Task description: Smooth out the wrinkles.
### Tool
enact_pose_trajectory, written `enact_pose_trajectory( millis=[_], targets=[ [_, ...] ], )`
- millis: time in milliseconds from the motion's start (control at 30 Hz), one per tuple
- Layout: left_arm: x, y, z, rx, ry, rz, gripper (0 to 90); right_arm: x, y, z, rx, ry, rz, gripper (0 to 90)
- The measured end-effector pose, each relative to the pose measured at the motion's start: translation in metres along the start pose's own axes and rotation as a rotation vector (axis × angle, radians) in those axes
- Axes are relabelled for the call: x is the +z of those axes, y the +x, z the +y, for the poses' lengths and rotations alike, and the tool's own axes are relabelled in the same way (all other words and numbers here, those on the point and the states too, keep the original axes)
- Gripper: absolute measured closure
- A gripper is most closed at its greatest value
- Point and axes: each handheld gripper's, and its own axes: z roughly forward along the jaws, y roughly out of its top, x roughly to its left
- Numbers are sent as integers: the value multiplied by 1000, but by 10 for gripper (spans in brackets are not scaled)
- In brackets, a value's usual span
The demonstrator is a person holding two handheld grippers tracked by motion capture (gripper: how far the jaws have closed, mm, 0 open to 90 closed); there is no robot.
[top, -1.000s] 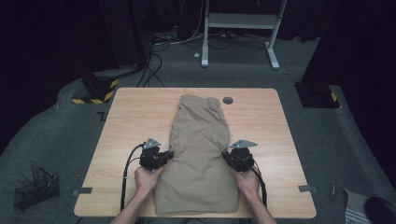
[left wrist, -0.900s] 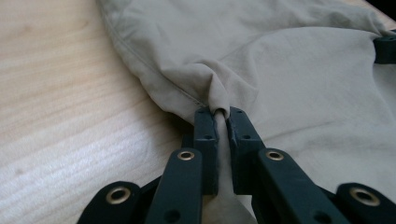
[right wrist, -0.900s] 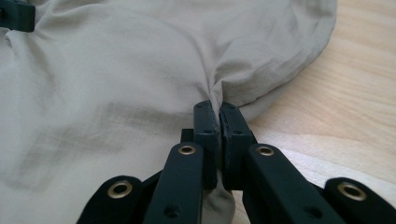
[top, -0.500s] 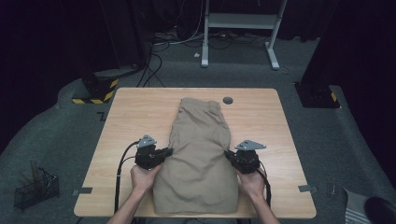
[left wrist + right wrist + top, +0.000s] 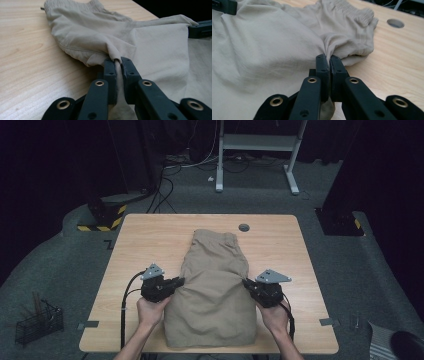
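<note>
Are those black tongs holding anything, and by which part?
Yes. Both grip the beige cloth shorts: the left tongs pinch a fold at one side edge, the right tongs a fold at the opposite edge.

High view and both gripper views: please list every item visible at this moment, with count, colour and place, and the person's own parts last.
Table: one, light wood, centre of the high view.
Shorts: one pair, beige, spread along the table's middle, waistband at the far end.
Table hole: one, dark, round, near the far edge beside the waistband.
Wire basket: one, black, on the floor at the left.
White frame: one, standing on the floor beyond the table.
Striped block: one, yellow and black, on the floor by the far left corner.
Left gripper: one, black, pinching the shorts' left edge.
Right gripper: one, black, pinching the right edge.
Hands: two, near edge, each holding a gripper.
</note>
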Motion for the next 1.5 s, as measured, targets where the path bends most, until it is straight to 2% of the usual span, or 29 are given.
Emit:
enact_pose_trajectory(
  millis=[367,433,767,933,1000,1067,1100,1133,1167,1400,1500],
  targets=[
    [-14,-6,6,7,-35,-18,841,-13,7,5,-36,-27,-13,872],
    [-18,-7,7,-8,-46,-34,841,-16,9,5,-36,-34,-10,872],
    [-45,-25,3,8,-77,-65,841,-47,26,0,-70,-73,16,873],
    [-69,-40,7,38,-71,-110,841,-70,38,-3,-93,-98,42,872],
    [-81,-48,13,37,-94,-149,841,-81,40,-1,-100,-113,48,872],
    [-85,-51,20,30,-121,-178,842,-92,39,4,-79,-123,69,873],
    [-84,-49,26,28,-144,-169,841,-98,37,7,-68,-138,77,873],
    [-84,-49,26,28,-144,-169,841,-98,37,7,-68,-138,77,873],
    [-81,-46,28,9,-152,-178,841,-100,33,13,-63,-164,72,873],
    [-59,-32,31,-32,-146,-160,842,-81,18,14,-32,-159,60,874],
    [-55,-29,32,-29,-141,-147,842,-77,17,14,-26,-157,56,873]
  ],
)
